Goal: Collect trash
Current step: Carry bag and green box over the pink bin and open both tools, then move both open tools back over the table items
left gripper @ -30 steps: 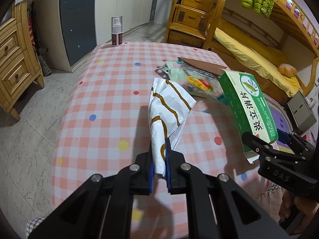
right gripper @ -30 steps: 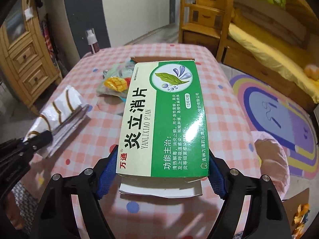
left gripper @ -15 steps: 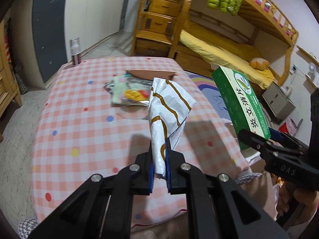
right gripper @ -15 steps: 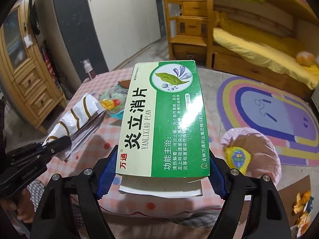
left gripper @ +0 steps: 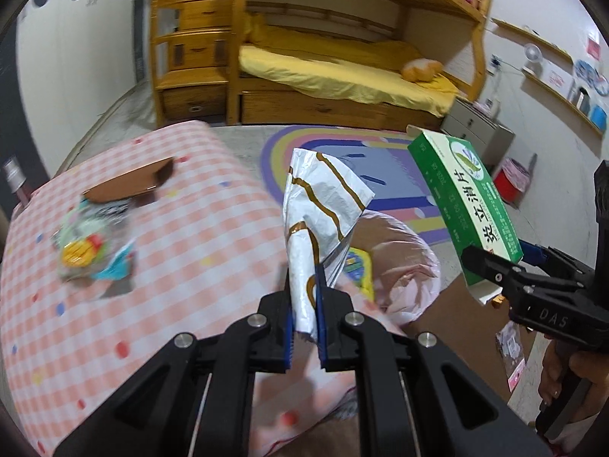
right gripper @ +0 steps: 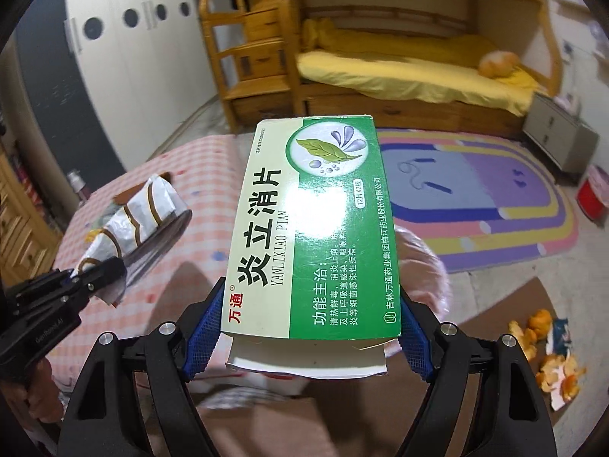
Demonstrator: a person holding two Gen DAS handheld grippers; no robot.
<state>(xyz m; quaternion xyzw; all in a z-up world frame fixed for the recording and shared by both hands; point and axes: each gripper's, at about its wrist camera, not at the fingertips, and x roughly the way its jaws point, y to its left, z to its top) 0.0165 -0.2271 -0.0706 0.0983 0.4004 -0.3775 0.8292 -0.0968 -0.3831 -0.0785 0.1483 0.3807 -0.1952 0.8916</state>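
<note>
Two grips: wrapper (left gripper: 323, 205) (left), box (right gripper: 316, 228) (right)

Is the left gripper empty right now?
No, the left gripper is shut on a white wrapper with brown stripes, which sticks up from between its blue pads.

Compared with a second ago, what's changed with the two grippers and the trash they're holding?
Both grippers swung away from the table toward the pink bag beside it, carrying their loads along. Nothing was picked up or dropped. The left gripper stays shut on the wrapper, the right gripper stays clamped on the green box, and the snack packets remain on the table.
</note>
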